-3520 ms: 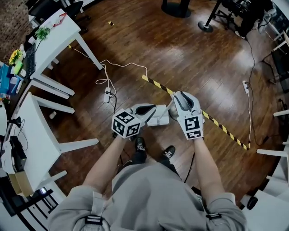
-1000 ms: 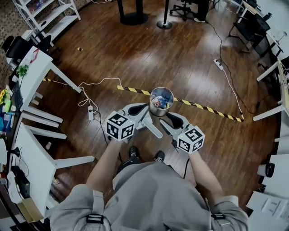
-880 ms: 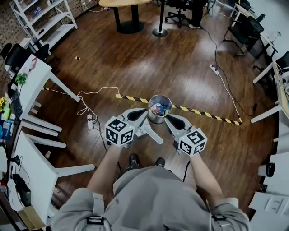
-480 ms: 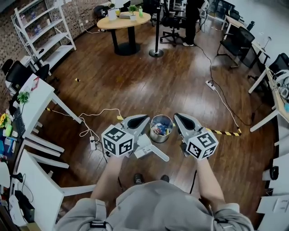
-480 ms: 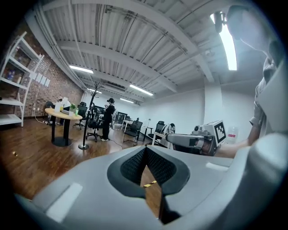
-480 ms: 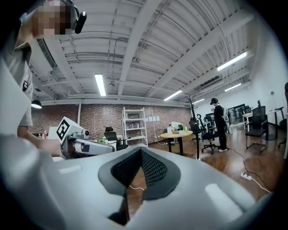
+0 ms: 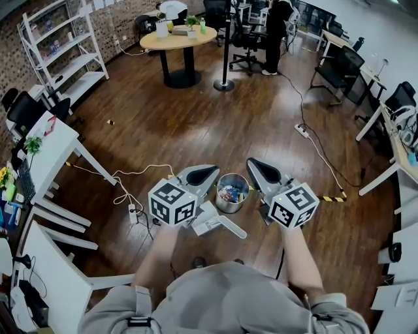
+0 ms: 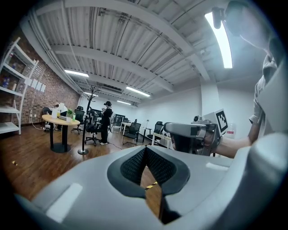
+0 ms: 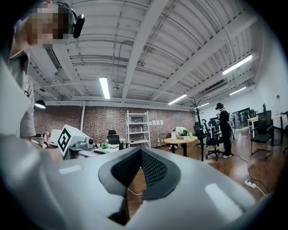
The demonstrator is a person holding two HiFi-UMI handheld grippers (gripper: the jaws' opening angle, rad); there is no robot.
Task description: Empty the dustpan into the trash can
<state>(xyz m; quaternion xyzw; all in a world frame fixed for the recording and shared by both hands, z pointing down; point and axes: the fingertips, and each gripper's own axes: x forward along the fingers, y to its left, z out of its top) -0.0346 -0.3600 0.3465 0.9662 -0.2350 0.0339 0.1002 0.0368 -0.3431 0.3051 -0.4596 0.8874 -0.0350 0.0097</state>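
A round metal trash can (image 7: 232,193) with colourful rubbish inside stands on the wooden floor, seen between my two grippers in the head view. A pale grey dustpan (image 7: 220,226) seems to lie on the floor just in front of the can, its handle pointing right, partly hidden under my left gripper (image 7: 213,171). The left gripper is shut and holds nothing; in its own view the left gripper (image 8: 145,149) has its tips together. My right gripper (image 7: 251,163) is held up right of the can. The right gripper (image 9: 140,151) is shut and empty. Neither gripper view shows the can or the dustpan.
Yellow-black tape (image 7: 333,196) crosses the floor by the can. White desks (image 7: 46,150) stand at the left, with a power strip and cable (image 7: 134,212) beside them. A round table (image 7: 177,40), shelves (image 7: 60,53), office chairs and a standing person (image 7: 279,14) are farther off.
Both grippers have risen well above the floor and the head view has lifted, so more of the room shows. The can and the dustpan stay down on the floor.
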